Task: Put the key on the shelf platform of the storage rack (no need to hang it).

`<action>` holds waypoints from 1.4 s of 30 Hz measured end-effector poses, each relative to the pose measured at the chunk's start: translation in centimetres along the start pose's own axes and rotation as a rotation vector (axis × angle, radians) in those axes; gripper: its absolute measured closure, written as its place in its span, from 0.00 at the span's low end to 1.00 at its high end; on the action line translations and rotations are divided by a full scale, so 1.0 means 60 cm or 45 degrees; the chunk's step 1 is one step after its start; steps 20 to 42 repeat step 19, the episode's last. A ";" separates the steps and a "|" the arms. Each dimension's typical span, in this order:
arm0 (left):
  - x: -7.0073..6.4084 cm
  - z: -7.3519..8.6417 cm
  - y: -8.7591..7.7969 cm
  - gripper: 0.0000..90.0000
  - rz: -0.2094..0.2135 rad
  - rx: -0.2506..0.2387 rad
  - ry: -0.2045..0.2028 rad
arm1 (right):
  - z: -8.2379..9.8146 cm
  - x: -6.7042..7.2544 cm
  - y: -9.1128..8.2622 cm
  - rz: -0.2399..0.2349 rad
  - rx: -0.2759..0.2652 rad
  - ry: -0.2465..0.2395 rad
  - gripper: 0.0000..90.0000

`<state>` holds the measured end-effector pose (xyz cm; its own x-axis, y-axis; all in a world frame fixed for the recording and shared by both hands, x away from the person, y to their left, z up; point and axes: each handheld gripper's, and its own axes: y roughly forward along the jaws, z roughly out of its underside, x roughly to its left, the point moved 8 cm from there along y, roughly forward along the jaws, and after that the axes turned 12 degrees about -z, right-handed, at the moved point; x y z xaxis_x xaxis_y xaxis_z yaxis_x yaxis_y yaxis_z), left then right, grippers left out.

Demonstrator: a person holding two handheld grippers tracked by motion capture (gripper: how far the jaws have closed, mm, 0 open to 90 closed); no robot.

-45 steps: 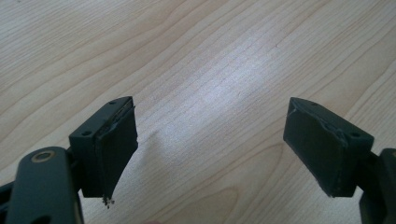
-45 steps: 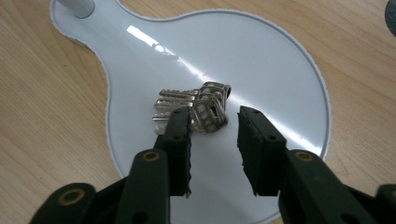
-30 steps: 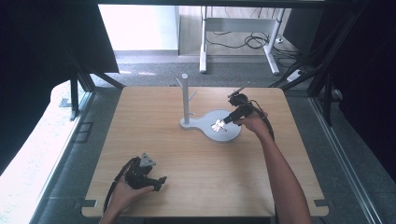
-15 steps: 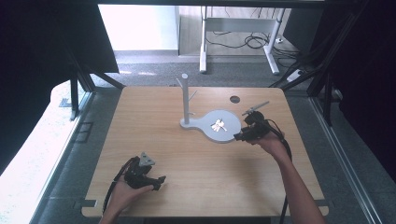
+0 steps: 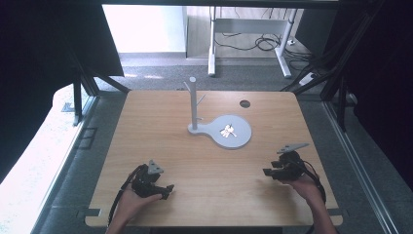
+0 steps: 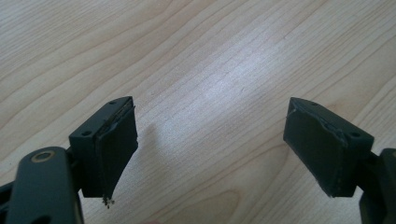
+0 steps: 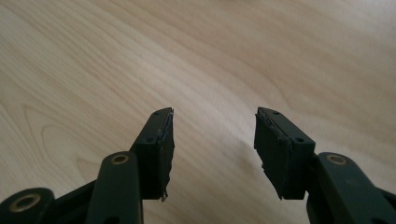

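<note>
Two tongs rest empty on the desk (image 5: 160,122), one at each near corner. On the left tongs (image 5: 152,183) the jaws gape wide; the right tongs (image 5: 285,167) are open too, but less so, with bare wood between the jaws. Well beyond them, far of centre, a grey stand (image 5: 216,127) has an upright peg post and a round flat base. A small pale trinket (image 5: 227,130) lies on that base. It looks light, thin and perhaps delicate; I would pinch it gently across its middle.
</note>
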<state>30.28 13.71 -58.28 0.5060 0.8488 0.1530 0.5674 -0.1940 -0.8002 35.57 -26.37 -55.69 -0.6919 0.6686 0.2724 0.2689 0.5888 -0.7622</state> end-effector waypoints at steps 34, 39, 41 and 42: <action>-0.001 0.002 0.005 0.20 0.006 0.011 0.006 | 0.050 0.007 0.019 0.011 -0.026 -0.011 0.50; -0.001 0.002 0.005 0.20 0.006 0.011 0.006 | 0.050 0.007 0.019 0.011 -0.026 -0.011 0.50; -0.001 0.002 0.005 0.20 0.006 0.011 0.006 | 0.050 0.007 0.019 0.011 -0.026 -0.011 0.50; -0.001 0.002 0.005 0.20 0.006 0.011 0.006 | 0.050 0.007 0.019 0.011 -0.026 -0.011 0.50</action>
